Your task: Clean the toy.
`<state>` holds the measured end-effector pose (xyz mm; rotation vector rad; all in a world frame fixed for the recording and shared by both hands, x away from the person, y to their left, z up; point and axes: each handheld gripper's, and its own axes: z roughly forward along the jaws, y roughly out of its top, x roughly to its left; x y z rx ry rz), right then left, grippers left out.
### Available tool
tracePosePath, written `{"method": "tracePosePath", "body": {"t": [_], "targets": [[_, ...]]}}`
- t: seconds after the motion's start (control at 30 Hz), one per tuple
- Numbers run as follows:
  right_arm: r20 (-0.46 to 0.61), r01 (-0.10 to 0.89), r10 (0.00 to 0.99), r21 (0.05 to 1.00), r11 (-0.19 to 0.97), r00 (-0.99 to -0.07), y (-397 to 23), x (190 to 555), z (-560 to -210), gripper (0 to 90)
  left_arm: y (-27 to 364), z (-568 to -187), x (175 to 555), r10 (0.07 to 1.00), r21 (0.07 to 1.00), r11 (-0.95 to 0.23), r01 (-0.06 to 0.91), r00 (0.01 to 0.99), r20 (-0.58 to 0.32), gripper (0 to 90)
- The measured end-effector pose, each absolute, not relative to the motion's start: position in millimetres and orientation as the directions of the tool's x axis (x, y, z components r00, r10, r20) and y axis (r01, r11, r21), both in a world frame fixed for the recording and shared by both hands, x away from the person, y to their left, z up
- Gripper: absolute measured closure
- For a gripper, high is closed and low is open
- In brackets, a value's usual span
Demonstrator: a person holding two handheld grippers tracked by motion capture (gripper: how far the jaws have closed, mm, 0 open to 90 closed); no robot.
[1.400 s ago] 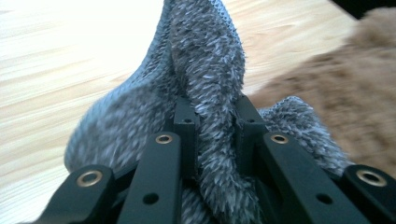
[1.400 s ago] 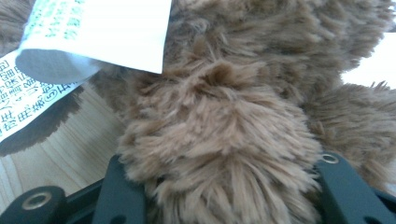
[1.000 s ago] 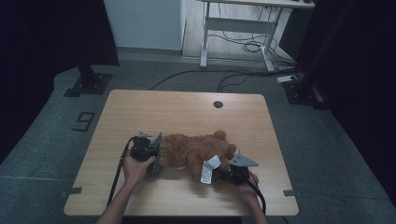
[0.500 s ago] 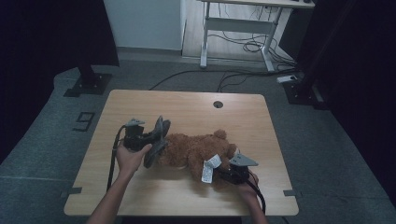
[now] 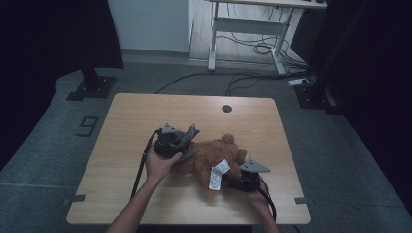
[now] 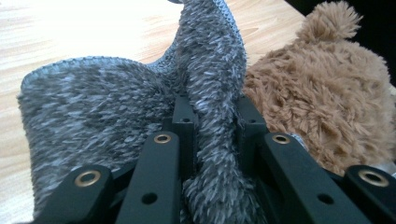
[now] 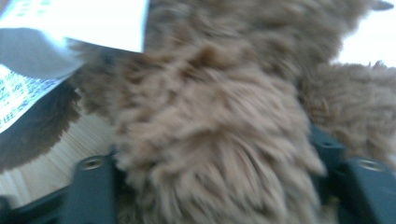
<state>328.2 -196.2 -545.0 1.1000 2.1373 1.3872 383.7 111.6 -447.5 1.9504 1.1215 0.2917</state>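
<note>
Plush teddy bear point(image 5: 214, 158) lies mid-table, soft and light. Left tongs point(image 6: 212, 140) pinch its fuzzy grey garment point(image 6: 93, 107) at nine o'clock; right tongs point(image 7: 210, 186), jaws just opening, straddle a limb at five o'clock.

Wooden table point(image 5: 145, 116) with a round cable hole point(image 5: 227, 108) at 12 o'clock; beyond it, a white desk frame point(image 5: 248, 29) over loose floor cables point(image 5: 252, 48).
</note>
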Motion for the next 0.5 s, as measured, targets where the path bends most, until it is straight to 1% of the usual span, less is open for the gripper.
{"method": "tracePosePath", "body": {"t": [0.03, 0.1, 0.2, 0.33, 0.43, 0.5], "targets": [[0.129, 0.428, 0.774, 0.882, 0.196, -0.620, -198, 327, -544, 25.2, 113, -449, 382, 0.796, 0.762, -0.244, 0.600, 0.572, -0.195, 74.8], [0.156, 0.443, 0.785, 0.882, 0.163, -0.600, -202, 323, -542, 20.1, 117, -453, 377, 0.794, 0.769, -0.237, 0.594, 0.574, -0.198, 74.9], [0.165, 0.443, 0.777, 0.882, 0.159, -0.608, -209, 317, -536, 18.0, 123, -458, 371, 0.788, 0.780, -0.212, 0.588, 0.575, -0.219, 75.0], [0.191, 0.443, 0.753, 0.884, 0.147, -0.630, -221, 311, -528, 16.0, 125, -464, 363, 0.785, 0.797, -0.195, 0.571, 0.578, -0.222, 75.2], [0.236, 0.439, 0.732, 0.894, 0.094, -0.639, -227, 309, -517, 15.0, 125, -470, 356, 0.776, 0.808, -0.179, 0.561, 0.585, -0.234, 75.4], [0.241, 0.425, 0.732, 0.902, 0.073, -0.637, -228, 307, -508, 14.7, 127, -471, 352, 0.772, 0.814, -0.171, 0.555, 0.589, -0.239, 75.5]]}}
